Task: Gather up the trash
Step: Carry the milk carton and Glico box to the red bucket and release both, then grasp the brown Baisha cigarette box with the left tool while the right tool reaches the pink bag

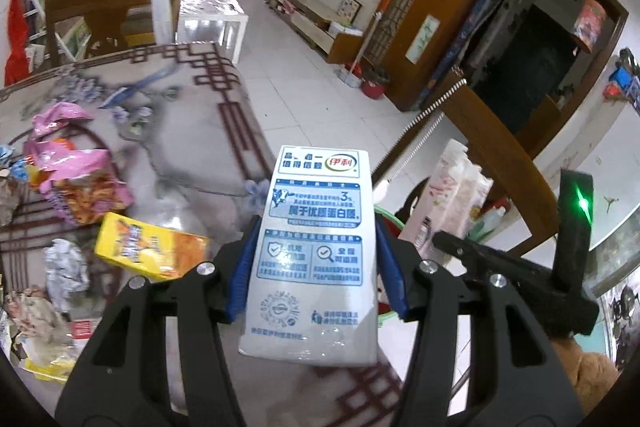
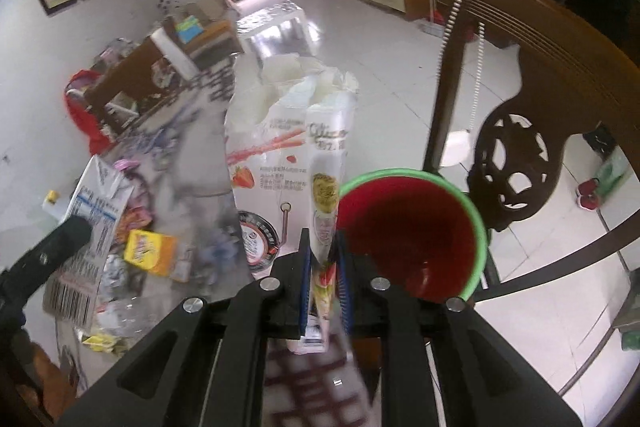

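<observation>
Milk carton [image 1: 316, 251] and snack box [image 2: 296, 163] clamped beside bucket [image 2: 476, 223]

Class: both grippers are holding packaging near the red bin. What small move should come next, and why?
Probably carry the right gripper, shut on the strawberry snack box, slightly right over the red bin and release; its open mouth sits right beside it. The left gripper holds the milk carton farther off.

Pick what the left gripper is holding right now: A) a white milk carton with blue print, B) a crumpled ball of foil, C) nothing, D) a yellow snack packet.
A: the left gripper has its blue pads pressed on both sides of the white milk carton, while the yellow snack packet lies on the table.
</observation>
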A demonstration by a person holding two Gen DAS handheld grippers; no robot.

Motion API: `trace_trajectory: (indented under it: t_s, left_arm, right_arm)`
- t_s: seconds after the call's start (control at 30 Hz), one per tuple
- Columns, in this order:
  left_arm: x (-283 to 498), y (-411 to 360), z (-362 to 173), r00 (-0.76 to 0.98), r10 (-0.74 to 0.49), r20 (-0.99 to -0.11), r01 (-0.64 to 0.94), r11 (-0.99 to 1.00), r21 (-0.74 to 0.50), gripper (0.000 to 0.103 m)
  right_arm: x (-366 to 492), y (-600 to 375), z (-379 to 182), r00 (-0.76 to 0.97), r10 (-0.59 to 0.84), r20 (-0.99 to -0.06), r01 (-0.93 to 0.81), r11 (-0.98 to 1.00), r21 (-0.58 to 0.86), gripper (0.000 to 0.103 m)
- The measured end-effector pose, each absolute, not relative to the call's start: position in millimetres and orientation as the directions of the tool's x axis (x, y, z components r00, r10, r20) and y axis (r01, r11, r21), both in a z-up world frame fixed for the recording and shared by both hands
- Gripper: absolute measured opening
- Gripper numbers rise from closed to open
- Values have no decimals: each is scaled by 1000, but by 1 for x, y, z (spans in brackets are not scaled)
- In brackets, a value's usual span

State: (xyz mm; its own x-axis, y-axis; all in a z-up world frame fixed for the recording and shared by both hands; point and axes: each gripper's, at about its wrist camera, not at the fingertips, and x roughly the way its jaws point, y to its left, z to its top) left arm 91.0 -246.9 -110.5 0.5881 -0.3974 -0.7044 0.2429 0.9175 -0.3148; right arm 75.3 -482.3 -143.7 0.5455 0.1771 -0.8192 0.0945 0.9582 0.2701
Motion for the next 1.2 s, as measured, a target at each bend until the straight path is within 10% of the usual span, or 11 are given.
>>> trace_trajectory:
  t_s: [0.13, 0.53, 0.7, 1.2]
  left_arm:
    - [98, -274, -117, 569, -399, -720, 259, 917, -303, 52]
    - [119, -358, -123, 529, -433, -730, 382, 889, -250, 52]
    - [113, -350, -137, 512, -418, -750, 401, 889, -221, 94]
    - [95, -292, -153, 530, -293, -796, 245, 951, -187, 94]
  right_arm:
    - [75, -507, -147, 582, 156, -798, 130, 951, 281, 59]
    - [61, -574, -141, 610, 138, -780, 226, 914, 338, 64]
    - [52, -586, -141, 611, 128, -781, 247, 907, 342, 64]
    - [52, -572, -145, 578, 146, -803, 219, 920, 325, 64]
